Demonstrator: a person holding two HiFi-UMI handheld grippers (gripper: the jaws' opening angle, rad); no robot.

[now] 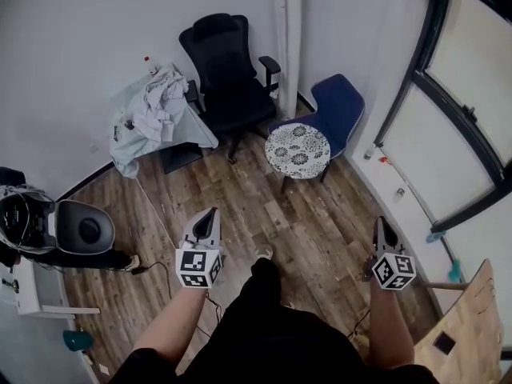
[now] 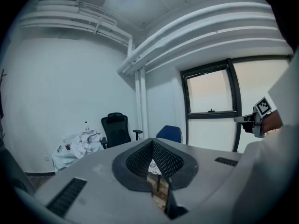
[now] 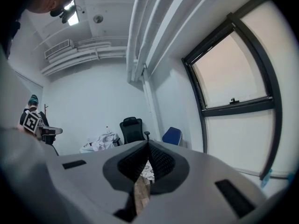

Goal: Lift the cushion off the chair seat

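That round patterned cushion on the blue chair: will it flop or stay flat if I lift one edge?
The cushion looks thin, so probably light and likely to sag from a one-edge grip. No ties show holding it to the blue chair, so a push may slide it.

Two chairs: black chair (image 1: 228, 66), blue chair (image 1: 341, 106); one cushion (image 1: 298, 150); two tools: left tool (image 1: 213, 212), right tool (image 1: 382, 221).

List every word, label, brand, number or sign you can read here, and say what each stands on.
No readable words, brands or numbers in any view.
Black-and-white marker cubes on the left gripper and right gripper: square code patterns only, no letters.
Small items on the pale cloth-covered table: too small to read.
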